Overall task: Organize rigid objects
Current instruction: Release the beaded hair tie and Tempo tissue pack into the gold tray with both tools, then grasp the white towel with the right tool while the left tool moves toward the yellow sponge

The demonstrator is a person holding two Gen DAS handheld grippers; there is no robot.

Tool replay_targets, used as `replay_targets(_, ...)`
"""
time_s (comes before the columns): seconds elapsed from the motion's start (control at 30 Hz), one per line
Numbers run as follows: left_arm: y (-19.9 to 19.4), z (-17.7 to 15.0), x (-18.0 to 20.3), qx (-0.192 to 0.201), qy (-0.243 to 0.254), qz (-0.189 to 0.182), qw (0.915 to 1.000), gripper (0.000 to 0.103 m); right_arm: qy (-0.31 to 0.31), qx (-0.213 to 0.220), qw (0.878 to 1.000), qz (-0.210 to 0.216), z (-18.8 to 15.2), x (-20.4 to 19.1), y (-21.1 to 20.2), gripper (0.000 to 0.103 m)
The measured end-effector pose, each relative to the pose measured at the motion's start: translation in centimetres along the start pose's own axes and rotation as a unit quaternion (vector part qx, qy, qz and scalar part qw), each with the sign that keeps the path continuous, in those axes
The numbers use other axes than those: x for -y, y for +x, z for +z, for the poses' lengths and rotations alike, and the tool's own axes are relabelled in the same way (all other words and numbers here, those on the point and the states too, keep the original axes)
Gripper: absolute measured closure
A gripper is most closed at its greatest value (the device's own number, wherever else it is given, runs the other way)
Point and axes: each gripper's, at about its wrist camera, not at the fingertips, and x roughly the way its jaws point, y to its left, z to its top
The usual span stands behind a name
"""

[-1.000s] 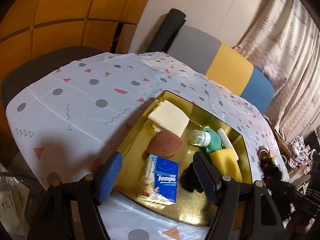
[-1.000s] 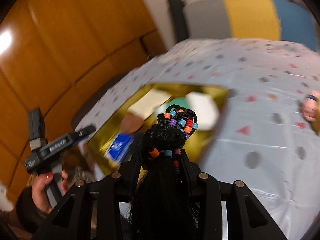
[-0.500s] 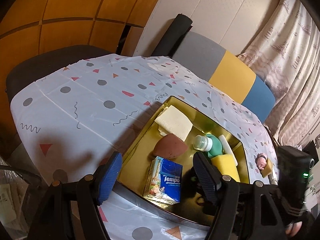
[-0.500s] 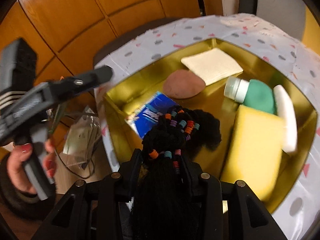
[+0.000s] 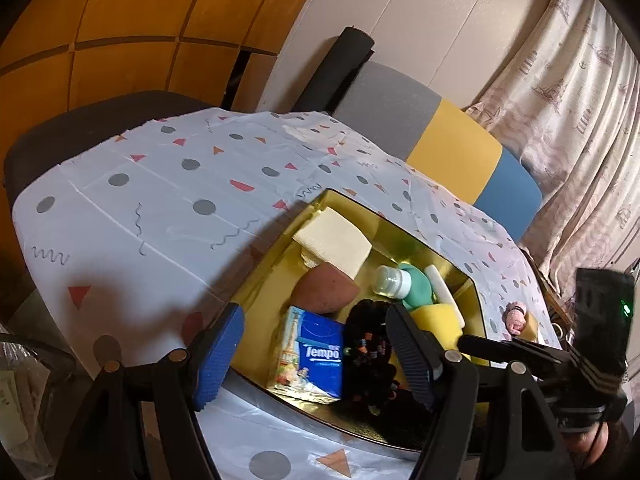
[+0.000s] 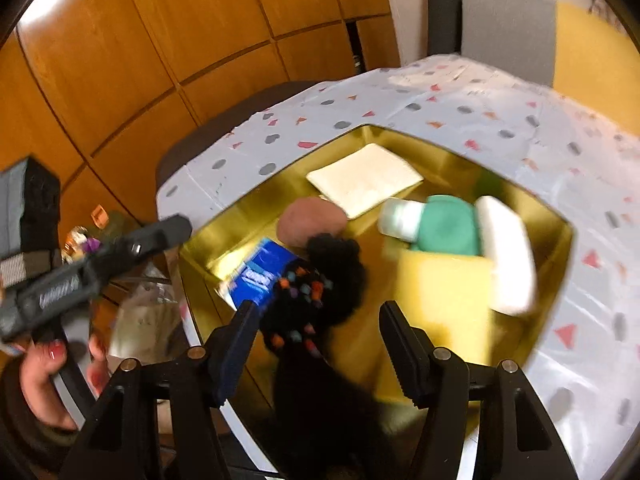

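A gold tray (image 5: 400,228) (image 6: 452,160) on the patterned tablecloth holds a blue Tempo tissue pack (image 5: 316,354) (image 6: 260,276), a brown pad (image 5: 326,294), a cream cloth (image 5: 334,240), a green bottle (image 5: 412,286), a yellow sponge (image 6: 444,300) and a white bar (image 6: 504,248). A black hair bundle with coloured beads (image 5: 368,356) (image 6: 316,296) lies in the tray's near part. My right gripper (image 6: 316,324) is open just above the bundle, jaws apart on either side of it. My left gripper (image 5: 310,348) is open and empty over the tray's near edge.
A small pink figure (image 5: 516,318) lies on the tablecloth (image 5: 160,200) right of the tray. A grey, yellow and blue chair back (image 5: 440,136) stands behind the table, with curtains at right and wood panels at left.
My right gripper moved over the tray, opened and let go of the beaded hair bundle, which now lies in the tray. My left gripper stayed open near the tray's edge.
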Motion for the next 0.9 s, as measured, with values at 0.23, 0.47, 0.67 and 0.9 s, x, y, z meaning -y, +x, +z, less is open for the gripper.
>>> replay_targets(0.23, 0.3, -0.5, 1.6, -0.015, 0.019, -0.009, 0.9997, 0.029, 0.111, 0.056, 0.992, -0.021, -3.2, 4.6, -5.2, 0.035)
replay_targets(0.47, 1.1, -1.5, 5.0, -0.039, 0.056, -0.029, 0.9973, 0.029, 0.199, 0.059, 0.974, -0.089, -8.8, 10.7, -9.5, 0.034)
replay_targets(0.67, 2.3, -2.9, 10.8, -0.086, 0.11, -0.093, 0.9858, 0.029, 0.249, 0.05, 0.955, -0.151, -13.5, 14.9, -11.7, 0.033)
replay_targets(0.9, 3.3, -5.7, 19.0, -0.126, 0.2, -0.146, 0.9607, 0.029, 0.294, 0.063, 0.936, -0.184, -18.4, 19.1, -15.0, 0.033)
